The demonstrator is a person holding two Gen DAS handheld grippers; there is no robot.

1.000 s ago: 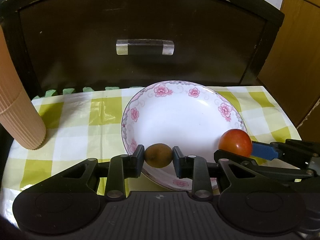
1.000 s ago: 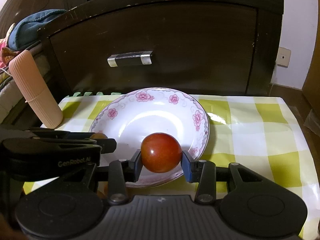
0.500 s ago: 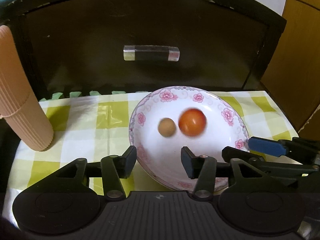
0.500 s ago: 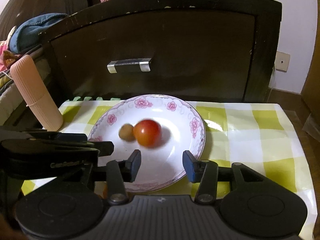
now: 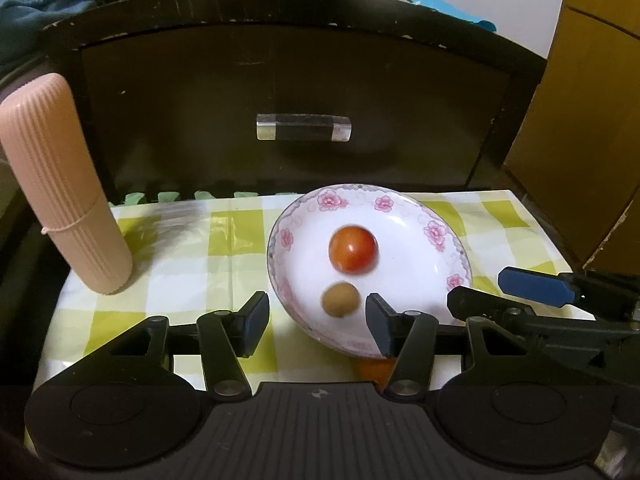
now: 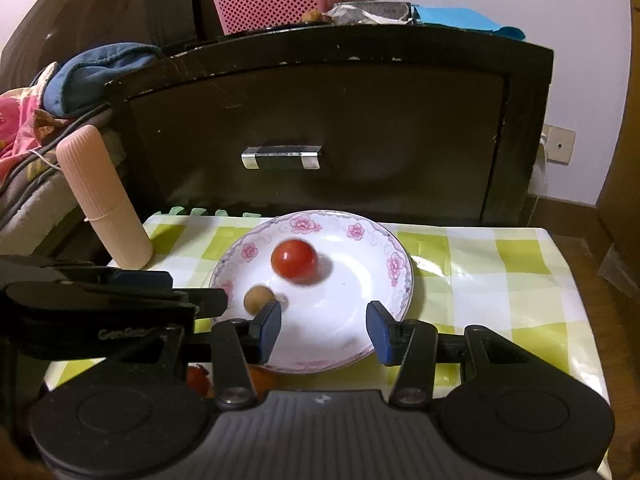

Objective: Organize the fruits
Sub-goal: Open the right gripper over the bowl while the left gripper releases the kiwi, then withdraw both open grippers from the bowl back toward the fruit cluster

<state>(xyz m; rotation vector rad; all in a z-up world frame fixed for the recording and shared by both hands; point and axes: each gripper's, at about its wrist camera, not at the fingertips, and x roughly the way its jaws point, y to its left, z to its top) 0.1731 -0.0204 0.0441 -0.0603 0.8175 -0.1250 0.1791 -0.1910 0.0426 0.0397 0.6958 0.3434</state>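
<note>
A tomato (image 5: 353,249) and a small brown fruit (image 5: 339,299) are lying in the plate (image 5: 434,240) on the tabletop (image 5: 188,248). The left hand-held gripper (image 5: 316,326) is opening, nothing between its jaws. The right hand-held gripper (image 6: 324,330) is standing partly open, empty, over the plate's near rim.

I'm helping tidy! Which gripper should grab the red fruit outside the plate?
Probably the left gripper, jaws opening, empty: the red fruit lies on its side, outside the right gripper's jaws.
</note>
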